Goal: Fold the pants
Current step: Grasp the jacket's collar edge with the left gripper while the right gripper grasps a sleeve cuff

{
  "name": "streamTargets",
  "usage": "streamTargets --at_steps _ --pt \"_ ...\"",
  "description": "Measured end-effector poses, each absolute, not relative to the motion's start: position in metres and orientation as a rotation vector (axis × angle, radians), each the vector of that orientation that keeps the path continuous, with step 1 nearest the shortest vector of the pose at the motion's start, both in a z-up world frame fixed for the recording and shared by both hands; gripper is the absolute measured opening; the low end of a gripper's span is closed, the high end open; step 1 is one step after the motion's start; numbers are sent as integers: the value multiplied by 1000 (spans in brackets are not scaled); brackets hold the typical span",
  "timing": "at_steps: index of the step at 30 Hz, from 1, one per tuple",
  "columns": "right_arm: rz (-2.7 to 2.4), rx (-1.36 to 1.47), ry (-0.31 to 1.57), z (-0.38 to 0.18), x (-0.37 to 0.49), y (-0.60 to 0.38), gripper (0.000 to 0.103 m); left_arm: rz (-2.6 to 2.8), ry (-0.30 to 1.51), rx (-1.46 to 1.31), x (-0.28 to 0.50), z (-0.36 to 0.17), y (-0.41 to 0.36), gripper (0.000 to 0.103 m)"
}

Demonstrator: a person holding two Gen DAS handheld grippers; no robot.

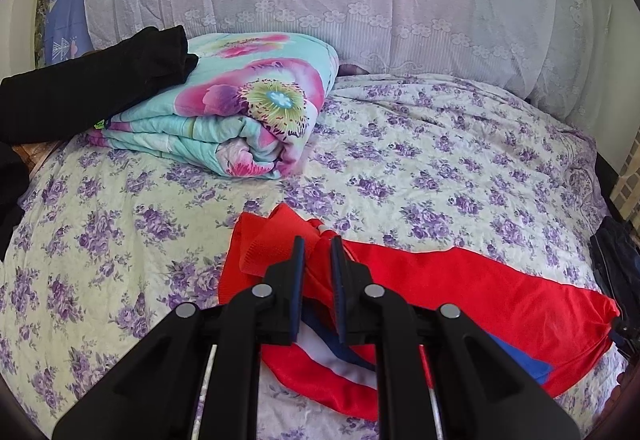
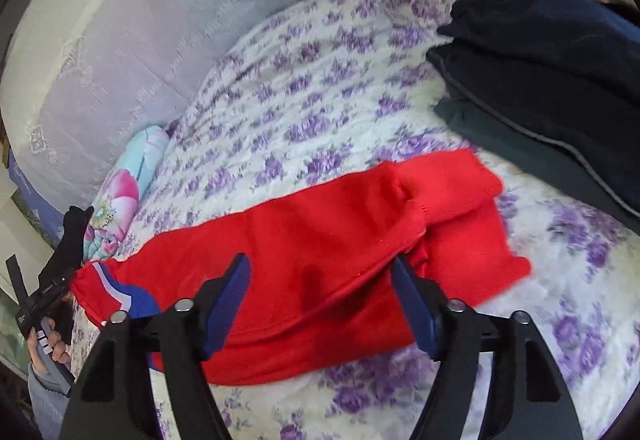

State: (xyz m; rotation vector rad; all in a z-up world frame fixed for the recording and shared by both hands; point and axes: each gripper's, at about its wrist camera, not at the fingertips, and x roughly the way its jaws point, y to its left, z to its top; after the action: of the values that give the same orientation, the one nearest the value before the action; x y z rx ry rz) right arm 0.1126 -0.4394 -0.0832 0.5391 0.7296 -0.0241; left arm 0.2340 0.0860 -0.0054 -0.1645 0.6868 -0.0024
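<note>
Both grippers differ: left gripper [image 1: 319, 240] pinches red pants [image 1: 460, 292], long axis toward 4 o'clock; right gripper [image 2: 320, 260] gapes, showing navy clothes [image 2: 560, 68].

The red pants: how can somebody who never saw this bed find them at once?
Start at the bed with the purple-flowered sheet. The red pants lie across its near part, before both grippers. Only they are bright red, with a white and blue stripe; the neighbouring clothes are black or navy.
</note>
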Motion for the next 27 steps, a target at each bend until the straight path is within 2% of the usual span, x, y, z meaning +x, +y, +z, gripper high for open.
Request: streamTargets --at_steps 1,3,4,6,9,14,16,18,21,27 --pt "-40 542 756 -87 119 -440 62 -2 686 -164 237 -3 85 12" --pt "-66 530 762 -90 123 -441 41 3 685 -160 242 0 84 12" --pt "-77 520 768 -91 123 -441 35 9 682 -156 244 2 84 12" --pt "-71 542 775 -95 125 -445 17 18 678 -154 250 6 84 12" --pt "-49 530 772 -89 133 -449 10 5 706 -144 268 6 80 12" --pt "-19 491 715 -62 139 -447 9 7 759 -106 245 -5 87 12" --pt "-26 469 696 -58 137 -445 9 5 770 -73 223 -11 91 21" --pt "-32 460 677 -57 135 -443 9 10 776 -57 208 -14 95 23" --pt "-43 453 669 -59 133 -441 9 -15 815 -59 195 -23 96 35" --pt "-50 471 684 -66 129 -445 9 -91 869 -122 200 -43 82 35"
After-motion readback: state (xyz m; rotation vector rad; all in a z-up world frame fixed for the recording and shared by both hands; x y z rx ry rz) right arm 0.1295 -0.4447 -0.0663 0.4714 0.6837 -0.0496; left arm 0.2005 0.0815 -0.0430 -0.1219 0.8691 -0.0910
